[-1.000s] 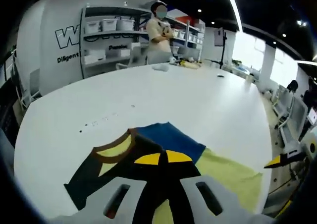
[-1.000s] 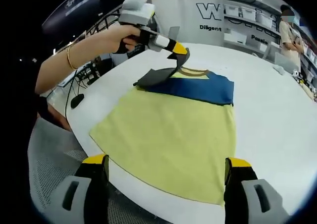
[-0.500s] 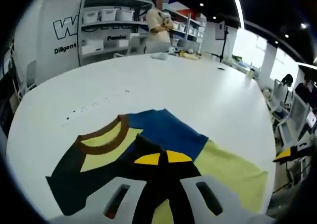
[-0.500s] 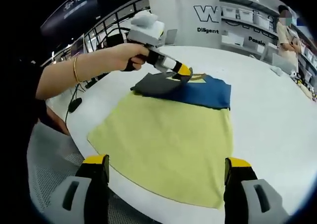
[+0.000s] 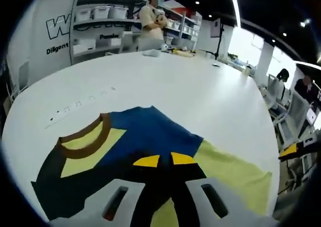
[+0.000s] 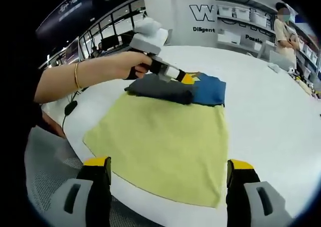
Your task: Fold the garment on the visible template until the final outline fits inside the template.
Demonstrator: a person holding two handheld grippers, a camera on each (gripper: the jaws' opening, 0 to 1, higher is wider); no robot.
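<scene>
A shirt with a yellow-green body [image 6: 165, 136], a blue chest band [image 6: 208, 89], a brown collar [image 5: 85, 139] and dark sleeves lies flat on the white table [image 6: 271, 116]. In the right gripper view, a hand holds my left gripper [image 6: 186, 79] low over the shirt's top, shut on the dark sleeve [image 6: 160, 89], which lies folded inward over the blue band. From the left gripper view, my left gripper [image 5: 164, 159] shows its yellow tips close together with dark cloth between them. My right gripper [image 6: 169, 164] stands open at the shirt's hem, its jaws wide apart.
Small dark marks [image 5: 80, 106] dot the table beyond the collar. A person [image 5: 150, 16] stands by shelves of white bins [image 5: 100, 13] at the far side. A grey mesh chair [image 6: 45, 161] sits below the near table edge, and desks [image 5: 296, 116] stand to the right.
My left gripper has carried the dark sleeve inward over the blue band and lowered it close to the shirt. The right gripper has stayed open at the hem.
</scene>
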